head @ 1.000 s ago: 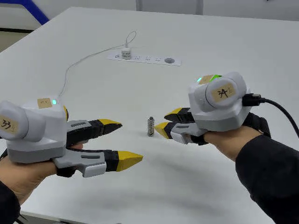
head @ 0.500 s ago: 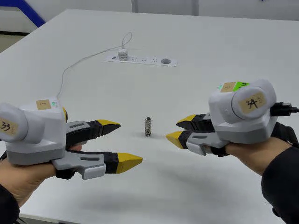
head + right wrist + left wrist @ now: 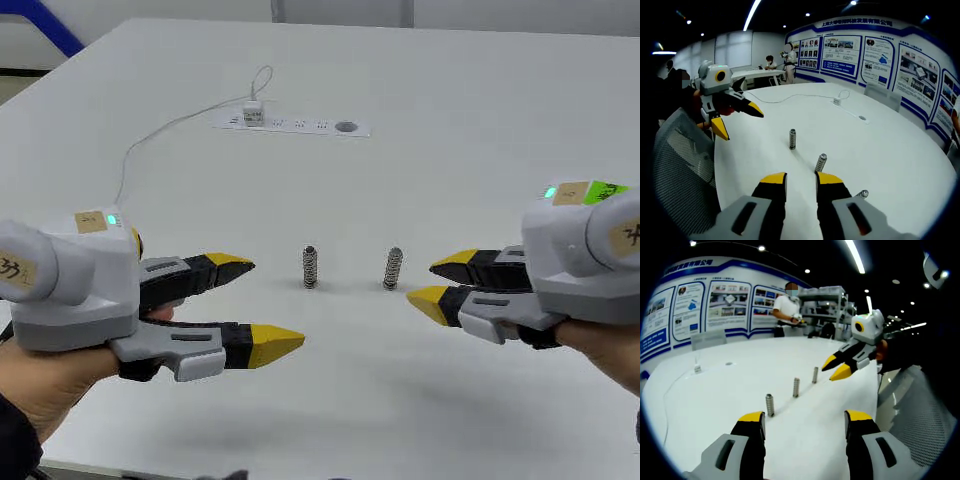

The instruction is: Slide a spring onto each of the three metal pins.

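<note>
At the workbench, I held both grippers low over the broad white tabletop [image 3: 430, 150]. My left gripper [image 3: 272, 305], grey with black-and-yellow jaws, had its jaws wide apart and empty. My right gripper [image 3: 424, 280] kept only a narrow gap between its jaws and also gripped nothing.

Between the two stood a pair of upright metal pins wrapped in silver coil springs, the left sprung pin [image 3: 310, 267] and the right sprung pin [image 3: 393, 268], near each other but apart. The left gripper view showed a row of three, with the third pin [image 3: 815, 375] closest to my right gripper. I could not tell whether it carried a spring.

Farther back lay a flat white power strip [image 3: 300, 125]. A small white plug block [image 3: 252, 112] sat in it, and a thin white cable [image 3: 170, 128] trailed towards the table's left edge.

Beyond the table were blue-trimmed display boards [image 3: 865, 55] on the wall, bright strip lights [image 3: 855, 255] on a dark ceiling, a standing person in a white top [image 3: 786, 310], and a grey mesh chair back [image 3: 682, 170].
</note>
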Motion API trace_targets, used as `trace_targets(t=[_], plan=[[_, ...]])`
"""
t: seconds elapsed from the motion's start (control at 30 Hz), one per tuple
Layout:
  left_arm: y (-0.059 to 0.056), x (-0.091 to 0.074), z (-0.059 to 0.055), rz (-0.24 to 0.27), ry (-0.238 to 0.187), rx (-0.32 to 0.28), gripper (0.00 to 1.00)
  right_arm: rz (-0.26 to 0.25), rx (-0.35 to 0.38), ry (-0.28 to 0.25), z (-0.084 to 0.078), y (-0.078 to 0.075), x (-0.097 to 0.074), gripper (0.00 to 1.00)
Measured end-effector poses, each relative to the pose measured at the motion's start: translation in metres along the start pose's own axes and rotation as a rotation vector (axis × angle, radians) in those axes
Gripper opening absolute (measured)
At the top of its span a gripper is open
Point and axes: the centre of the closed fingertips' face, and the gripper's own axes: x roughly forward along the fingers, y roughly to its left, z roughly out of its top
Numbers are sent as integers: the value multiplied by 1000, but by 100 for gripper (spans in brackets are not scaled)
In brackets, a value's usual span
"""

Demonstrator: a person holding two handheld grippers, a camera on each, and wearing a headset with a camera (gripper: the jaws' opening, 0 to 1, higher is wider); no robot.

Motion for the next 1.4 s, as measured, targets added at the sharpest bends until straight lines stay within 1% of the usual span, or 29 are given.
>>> trace_targets(t=[0.13,0.23,0.33,0.47,0.57,0.8,1.1,1.4], plan=[[0,0,0,0,0,0,66,-30,22,1,-8,-8,-10,24],[0,0,-1,0,1,-2,67,-59,44,1,-17,-19,-19,25],[0,1,-1,-1,3,-3,67,-75,52,-6,-22,-25,-27,26],[-1,2,-2,-3,7,-3,68,-97,41,-14,-26,-32,-35,28],[-1,3,-2,-6,9,-4,68,-111,58,-27,-29,-37,-41,30],[1,3,-5,-4,10,-11,69,-131,91,-40,-35,-42,-47,37],[3,4,-10,-1,18,-21,70,-143,115,-78,-40,-47,-54,49],[8,2,-15,8,22,-33,70,-150,139,-71,-53,-47,-56,55]])
